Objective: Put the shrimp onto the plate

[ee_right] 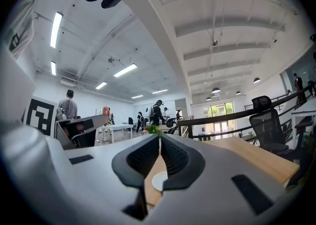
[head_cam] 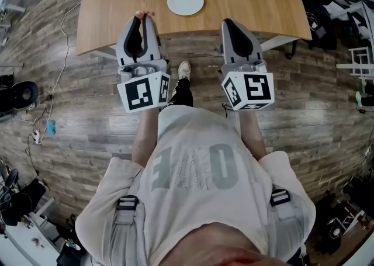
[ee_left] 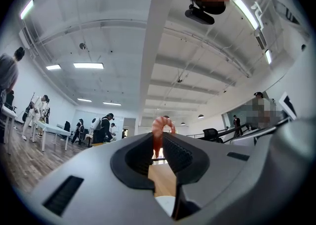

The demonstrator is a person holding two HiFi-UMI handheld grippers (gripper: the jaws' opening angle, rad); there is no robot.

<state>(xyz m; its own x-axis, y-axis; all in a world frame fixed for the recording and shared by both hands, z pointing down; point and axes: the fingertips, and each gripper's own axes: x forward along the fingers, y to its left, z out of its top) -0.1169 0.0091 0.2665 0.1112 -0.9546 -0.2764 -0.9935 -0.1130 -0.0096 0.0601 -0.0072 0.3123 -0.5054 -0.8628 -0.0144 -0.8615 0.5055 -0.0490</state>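
Note:
A curled orange shrimp sticks up from between the tips of my left gripper, which is shut on it. In the head view the left gripper hangs over the near edge of the wooden table, with the shrimp peeking out at its tip. The white round plate lies empty farther in, to the right of that gripper. My right gripper is level with the table's near edge, its jaws together with nothing between them. In the right gripper view the plate shows below the shut right gripper.
The table's near edge runs just under both grippers. The person's legs and one shoe stand on wood plank floor. Cables and gear lie at the left, chairs and equipment at the right. Other people stand far off in the room.

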